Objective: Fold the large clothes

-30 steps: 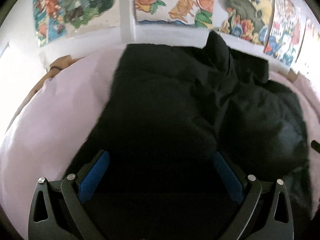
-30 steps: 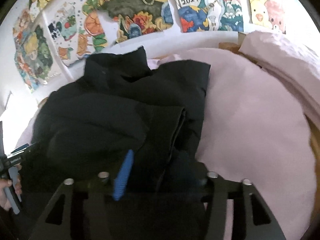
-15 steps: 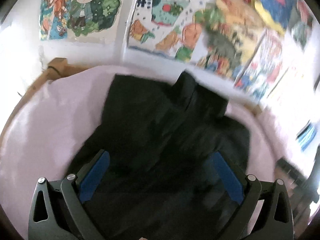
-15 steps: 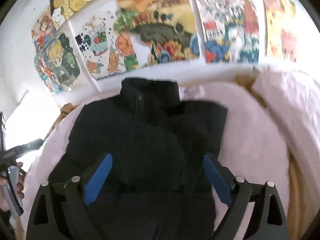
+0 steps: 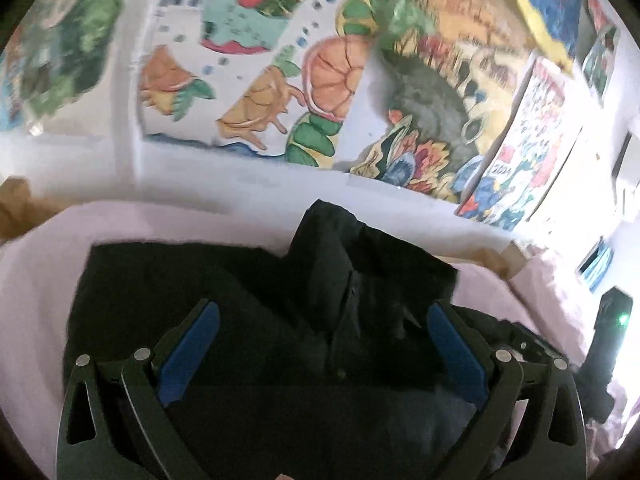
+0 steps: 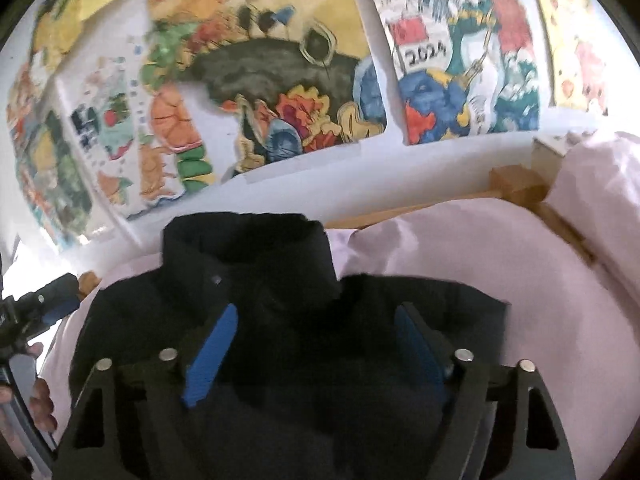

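A black padded jacket lies folded on a pale pink sheet, its collar pointing toward the wall. It also shows in the right wrist view, collar up. My left gripper is open above the jacket, holding nothing. My right gripper is open above the jacket, holding nothing. The left gripper shows at the left edge of the right wrist view, in a hand.
The pink sheet covers a bed with a wooden frame. A heap of pink bedding lies at the right. Colourful posters cover the white wall behind the bed.
My right gripper has let go of the jacket and opened. Both grippers have lifted and tilted up, so the jacket sits lower in view and more wall shows.
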